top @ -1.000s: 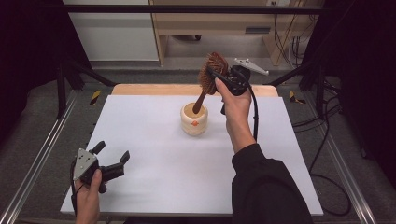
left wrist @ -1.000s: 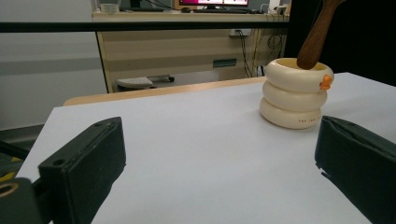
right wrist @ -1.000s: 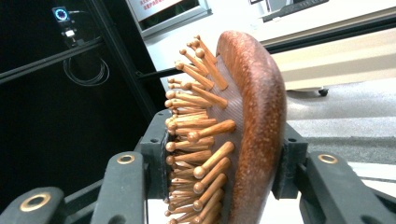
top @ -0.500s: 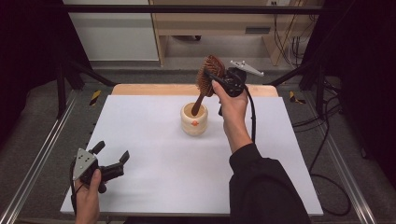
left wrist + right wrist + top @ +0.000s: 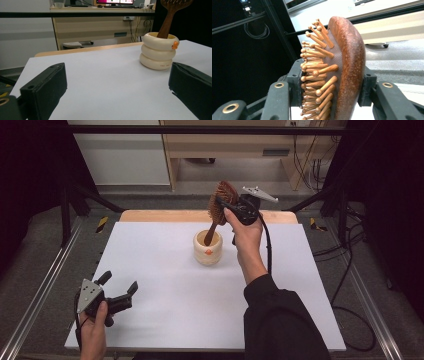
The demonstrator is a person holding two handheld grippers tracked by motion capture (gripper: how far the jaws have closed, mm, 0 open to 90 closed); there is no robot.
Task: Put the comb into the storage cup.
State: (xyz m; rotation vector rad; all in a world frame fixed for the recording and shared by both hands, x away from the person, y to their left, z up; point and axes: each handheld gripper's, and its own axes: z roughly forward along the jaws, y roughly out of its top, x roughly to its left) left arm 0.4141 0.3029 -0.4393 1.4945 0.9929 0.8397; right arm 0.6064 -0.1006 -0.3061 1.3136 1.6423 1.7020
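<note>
The wooden hairbrush is gripped by its head in the right gripper, above the far middle of the white table. In the right gripper view the clamp is plain: one black pad is pressed into the wooden pins, the other against the smooth rounded back of the brush. The brush is tilted, and its handle is lowered into the mouth of the cream ringed holder, which is stood upright on the table. From the left gripper view the handle is seen leaning against the holder's rim, with a small orange mark on the holder's side. Whether the handle tip is touching the bottom cannot be told. The left gripper is held low at the near left corner of the table, well apart from the holder, jaws spread wide with nothing between them.
</note>
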